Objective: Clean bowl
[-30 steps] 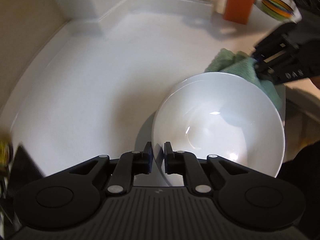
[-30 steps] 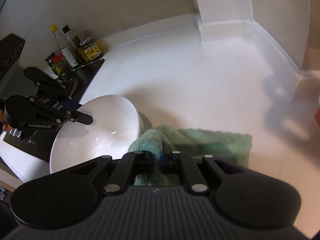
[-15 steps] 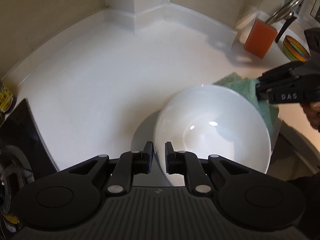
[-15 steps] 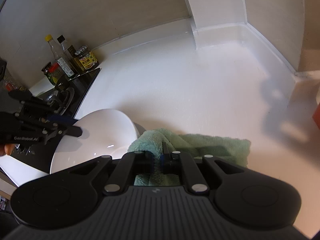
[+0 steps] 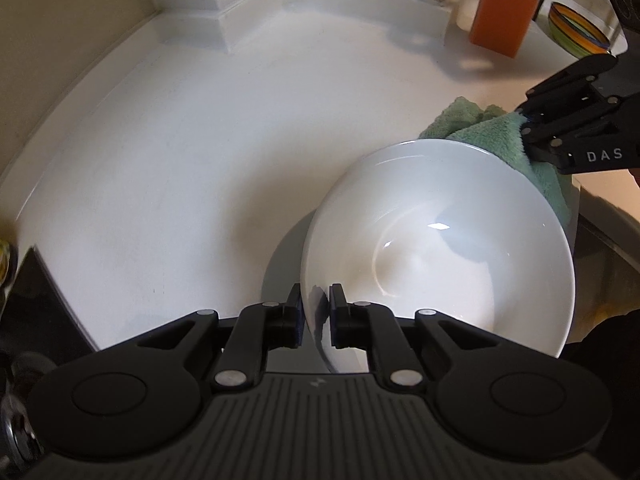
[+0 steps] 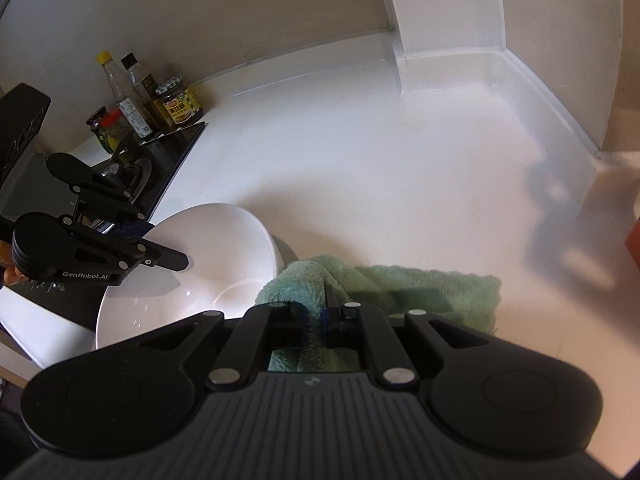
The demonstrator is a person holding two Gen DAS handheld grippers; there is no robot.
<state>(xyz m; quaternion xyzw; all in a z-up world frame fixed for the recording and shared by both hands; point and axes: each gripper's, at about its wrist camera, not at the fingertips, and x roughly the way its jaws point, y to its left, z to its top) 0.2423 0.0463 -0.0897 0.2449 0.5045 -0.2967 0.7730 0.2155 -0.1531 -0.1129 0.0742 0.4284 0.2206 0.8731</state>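
Observation:
A white bowl [image 5: 436, 248] is tilted above the white counter, and my left gripper [image 5: 316, 316] is shut on its near rim. The bowl also shows in the right wrist view [image 6: 200, 264], with the left gripper [image 6: 160, 248] clamped on its left rim. My right gripper [image 6: 316, 320] is shut on a green cloth [image 6: 400, 288], which hangs just right of the bowl. In the left wrist view the cloth [image 5: 500, 140] lies against the bowl's far right rim, held by the right gripper [image 5: 524, 128].
An orange sponge [image 5: 504, 16] and a striped bowl [image 5: 576, 30] stand at the back right. Sauce bottles and jars [image 6: 144, 104] stand beside a black stove [image 6: 160, 160] on the left. The white counter [image 6: 380, 168] meets walls and a corner pillar [image 6: 444, 4].
The left gripper has swung with the bowl, so the view shifted back toward the right. The cloth stays against the bowl's far rim. Both grips are unchanged.

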